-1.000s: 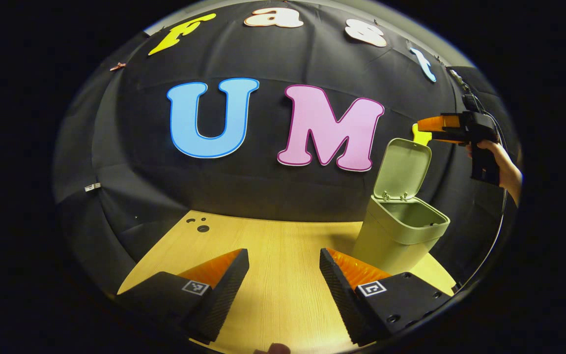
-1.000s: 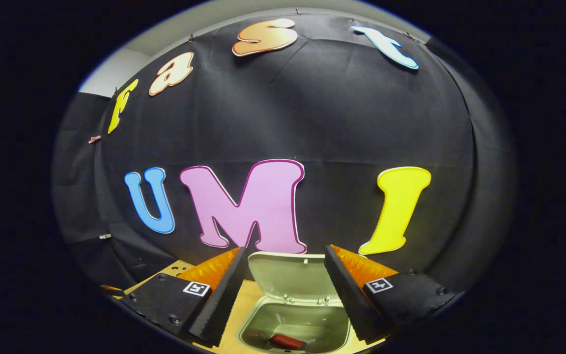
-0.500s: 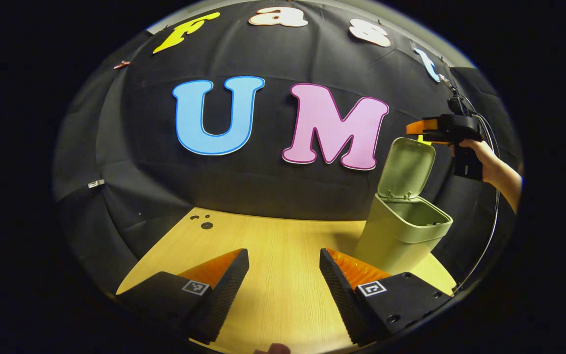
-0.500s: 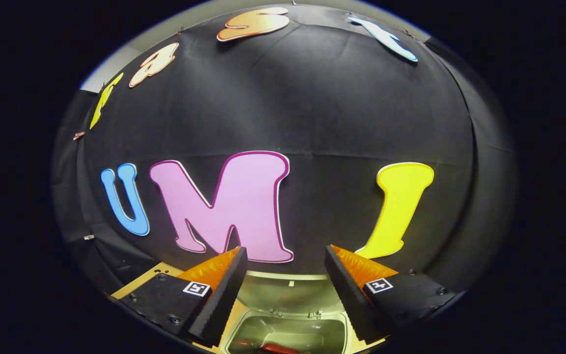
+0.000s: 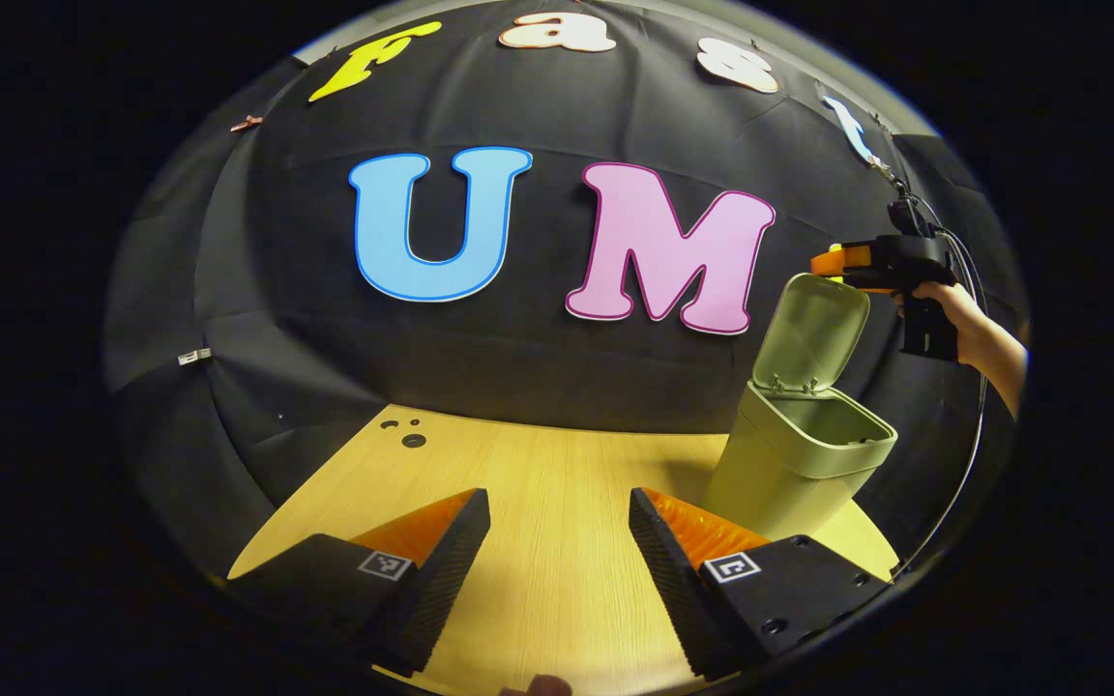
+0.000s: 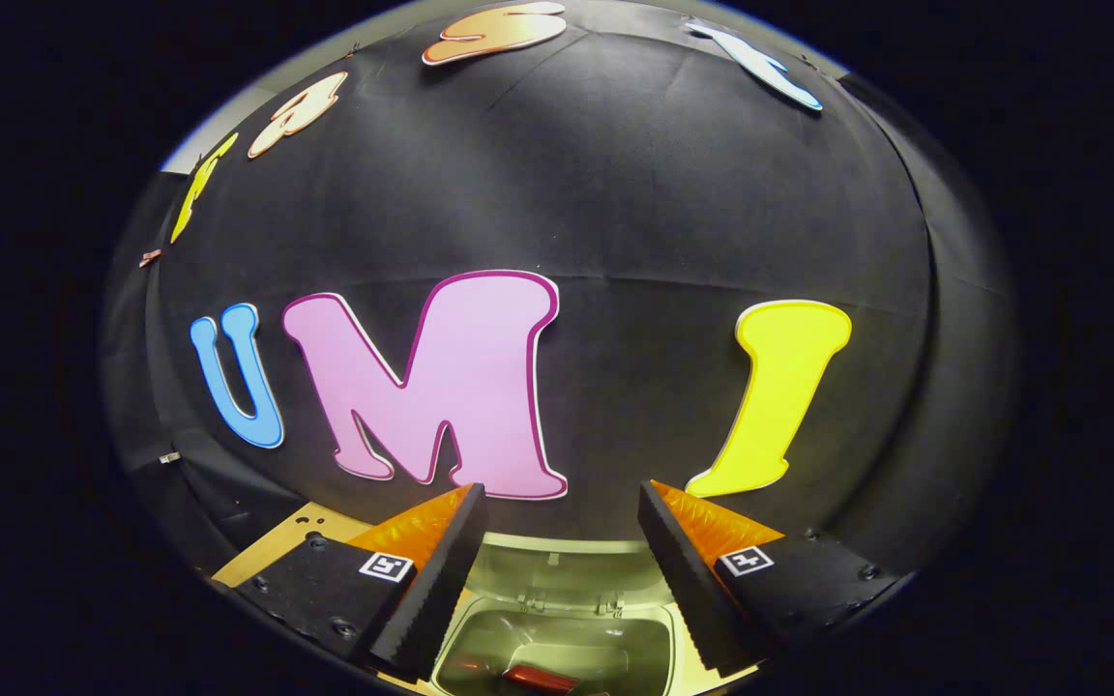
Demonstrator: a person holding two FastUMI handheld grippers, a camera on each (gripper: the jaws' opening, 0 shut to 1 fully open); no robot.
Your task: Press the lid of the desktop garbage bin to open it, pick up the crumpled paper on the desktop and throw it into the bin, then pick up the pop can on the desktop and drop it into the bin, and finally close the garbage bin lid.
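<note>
Standing upright, lid [image 5: 811,326] beside right gripper [image 5: 826,263] above bin [image 5: 789,464].

green plastic bin [image 5: 799,464] stood on wooden table [image 5: 538,483], right side | hinged lid [image 5: 810,329] upright behind opening | red can [image 6: 540,679] lay inside bin

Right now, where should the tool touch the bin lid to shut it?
Push the lid at its free top edge, from behind and above. It stands nearly upright on hinges at the back rim of the bin, so that edge likely swings easiest. The right tool hovers there, open.
</note>
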